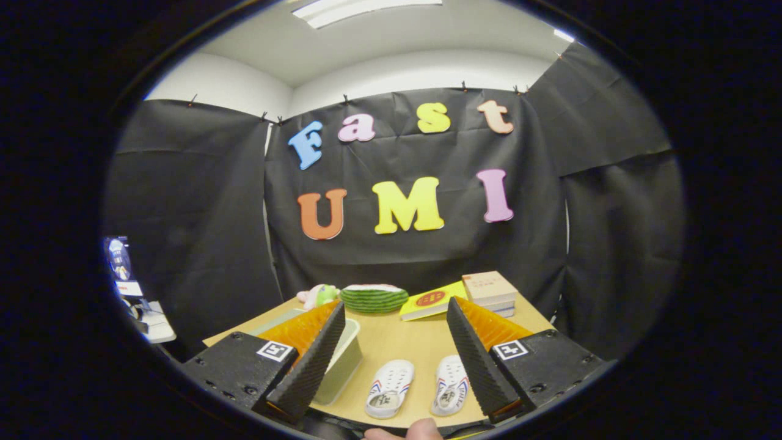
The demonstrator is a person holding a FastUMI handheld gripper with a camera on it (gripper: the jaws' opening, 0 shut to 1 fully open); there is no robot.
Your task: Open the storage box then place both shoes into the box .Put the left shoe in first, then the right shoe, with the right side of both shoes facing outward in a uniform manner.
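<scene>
White shoes lie side by side on the wooden table, between the gripper fingers, spread wide and empty; storage box beside the left finger.

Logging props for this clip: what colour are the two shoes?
White shoes with red-and-blue side stripes, seen in the gripper view between the open gripper fingers.

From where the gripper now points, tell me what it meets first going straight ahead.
Probably the watermelon toy at the table's far edge; the open gripper hangs above the two shoes, so depth is uncertain.
</scene>
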